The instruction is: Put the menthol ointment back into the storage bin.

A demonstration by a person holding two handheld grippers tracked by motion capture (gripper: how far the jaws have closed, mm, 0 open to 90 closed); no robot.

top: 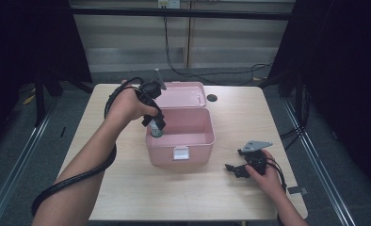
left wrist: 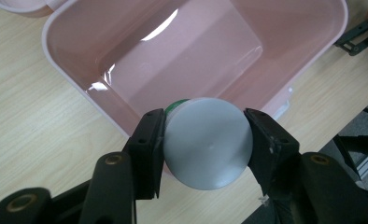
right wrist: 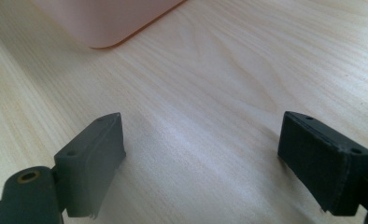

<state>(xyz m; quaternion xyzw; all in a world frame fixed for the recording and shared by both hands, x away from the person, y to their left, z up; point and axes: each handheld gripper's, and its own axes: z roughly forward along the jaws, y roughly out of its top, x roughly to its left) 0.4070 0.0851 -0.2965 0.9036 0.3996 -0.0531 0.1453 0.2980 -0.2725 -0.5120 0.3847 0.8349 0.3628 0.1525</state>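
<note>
While the right gripper (top: pixel 235 168) rests on the table (top: pixel 127 188) with its jaws spread wide and nothing between them, all the action is on the other side. Left gripper (left wrist: pixel 204 140) has the bottle (left wrist: pixel 208 142) clamped between its 2 pads, jaws about halfway closed around the grey round end that faces the camera, a sliver of green showing behind it. And look where it is: hanging at the near-left corner of the open pink box (left wrist: pixel 79 88), partly over the rim, partly over the hollow. From the high view the bottle (top: pixel 156 129) stands roughly upright, its long axis pointing down into the box (top: pixel 193 150), and the bare floor of that box lies straight below and a touch further in. So the drop looks like a matter of going down, clear of that wall. Lid (top: pixel 183 94) lies folded back behind, well out of the way.
</note>
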